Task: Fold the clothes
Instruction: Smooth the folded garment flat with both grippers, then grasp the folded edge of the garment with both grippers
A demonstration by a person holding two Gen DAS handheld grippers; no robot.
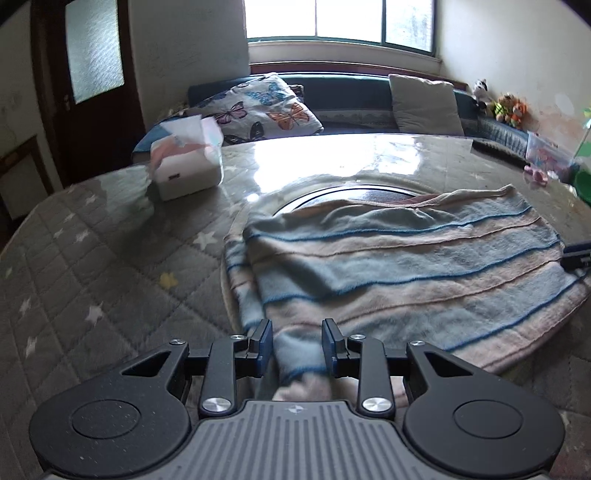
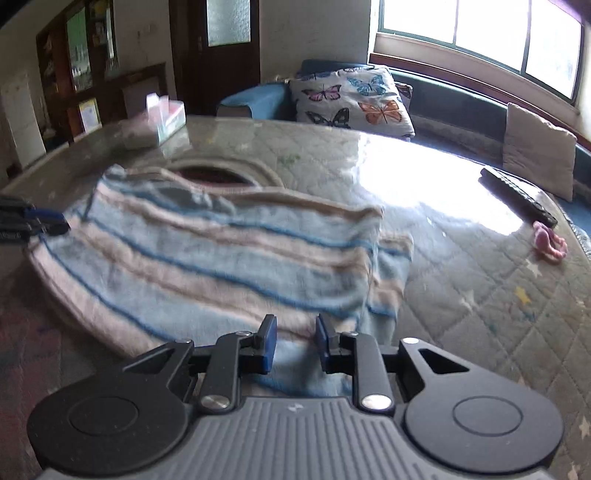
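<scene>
1. Nearest the left wrist camera, the left gripper (image 1: 297, 345) had its jaws moderately apart, with a bunched end of the striped garment (image 1: 406, 273) running between the blue pads. The cloth filled much of the gap, but whether the pads pressed on it could not be told.

2. Nearest the right wrist camera, the right gripper (image 2: 295, 343) also stood partly open, its blue pads set either side of the garment's near edge. The fabric lay between and under the fingers; the blurred picture did not show a firm grip.

3. Just beyond both claws, the striped garment (image 2: 207, 254), fuzzy with pale blue and pink bands and thin dark blue lines, lay spread flat with one layer folded over another, its far edge rumpled.

4. The garment rested on a glossy table (image 1: 92, 266) covered by a grey quilted cloth with stars, partly over a dark round inset in the middle.

5. Farther back on the table stood a tissue box (image 1: 186, 166) to the left, and a small pink item (image 2: 550, 245) and a dark remote control (image 2: 517, 195) to the right.

6. Behind the table was a blue sofa with a butterfly cushion (image 2: 354, 99), a plain cushion (image 1: 424, 103), and a bright window (image 1: 340, 18).
</scene>
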